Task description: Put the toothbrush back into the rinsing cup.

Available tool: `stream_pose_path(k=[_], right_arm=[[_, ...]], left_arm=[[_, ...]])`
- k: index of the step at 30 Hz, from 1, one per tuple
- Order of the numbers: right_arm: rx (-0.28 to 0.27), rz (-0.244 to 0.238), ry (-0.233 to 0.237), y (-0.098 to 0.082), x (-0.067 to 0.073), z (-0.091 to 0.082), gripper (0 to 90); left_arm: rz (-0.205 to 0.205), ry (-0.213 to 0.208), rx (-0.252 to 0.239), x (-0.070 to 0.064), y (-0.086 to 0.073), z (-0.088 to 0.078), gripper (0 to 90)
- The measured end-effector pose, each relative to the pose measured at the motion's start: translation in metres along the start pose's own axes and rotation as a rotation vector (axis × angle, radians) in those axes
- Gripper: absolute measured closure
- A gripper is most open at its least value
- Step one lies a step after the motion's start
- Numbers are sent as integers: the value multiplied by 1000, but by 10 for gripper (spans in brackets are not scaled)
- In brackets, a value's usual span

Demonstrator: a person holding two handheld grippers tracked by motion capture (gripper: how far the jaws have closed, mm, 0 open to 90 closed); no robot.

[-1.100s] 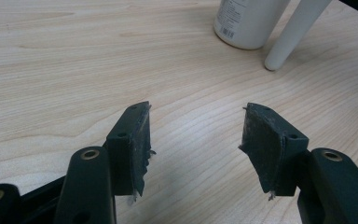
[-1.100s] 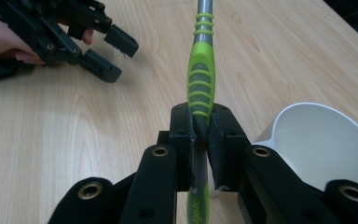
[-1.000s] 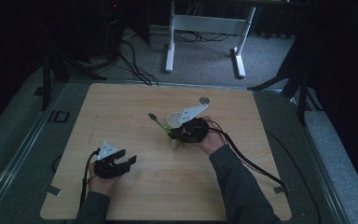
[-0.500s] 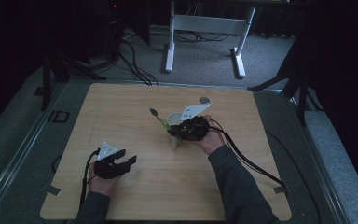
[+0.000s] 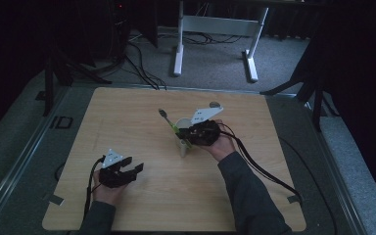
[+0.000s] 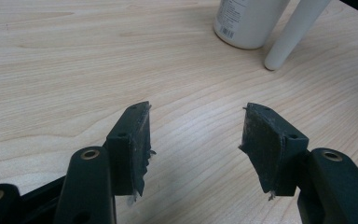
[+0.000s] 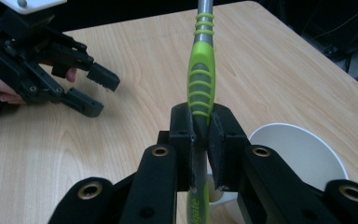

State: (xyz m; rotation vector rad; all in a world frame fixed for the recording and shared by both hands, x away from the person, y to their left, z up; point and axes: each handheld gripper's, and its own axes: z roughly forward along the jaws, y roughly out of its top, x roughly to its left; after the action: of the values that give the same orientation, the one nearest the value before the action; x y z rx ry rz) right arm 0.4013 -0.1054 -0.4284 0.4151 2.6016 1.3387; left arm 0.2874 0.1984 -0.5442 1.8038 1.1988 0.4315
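Observation:
My right gripper [image 7: 200, 126] is shut on the green ribbed handle of a green and grey toothbrush [image 7: 201, 79]. The brush head points away, up and to the left in the high view, where the toothbrush [image 5: 168, 121] sticks out of the right gripper [image 5: 192, 134] above a white cup [image 5: 182, 122]. The cup's open rim [image 7: 303, 140] lies just right of the jaws. A white tube [image 5: 182, 148] stands beside the cup. My left gripper [image 5: 133, 171] rests at the front left, open and with nothing in it [image 6: 193, 135].
In the left gripper view a white container [image 6: 249, 21] and a slanting white cylinder [image 6: 296, 32] stand ahead on the wooden table [image 5: 127, 117]. A small round disc [image 5: 215, 104] lies at the back. A white stand [image 5: 215, 24] is on the floor beyond.

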Motion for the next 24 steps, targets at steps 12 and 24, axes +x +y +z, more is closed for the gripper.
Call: stream_pose_path(k=[12, 24], right_arm=[[-28, 15, 4, 1, 0, -1, 804], [-64, 31, 2, 1, -1, -1, 804]], left_arm=[[0, 0, 0, 0, 0, 0, 429], [-1, -1, -1, 0, 0, 0, 429]])
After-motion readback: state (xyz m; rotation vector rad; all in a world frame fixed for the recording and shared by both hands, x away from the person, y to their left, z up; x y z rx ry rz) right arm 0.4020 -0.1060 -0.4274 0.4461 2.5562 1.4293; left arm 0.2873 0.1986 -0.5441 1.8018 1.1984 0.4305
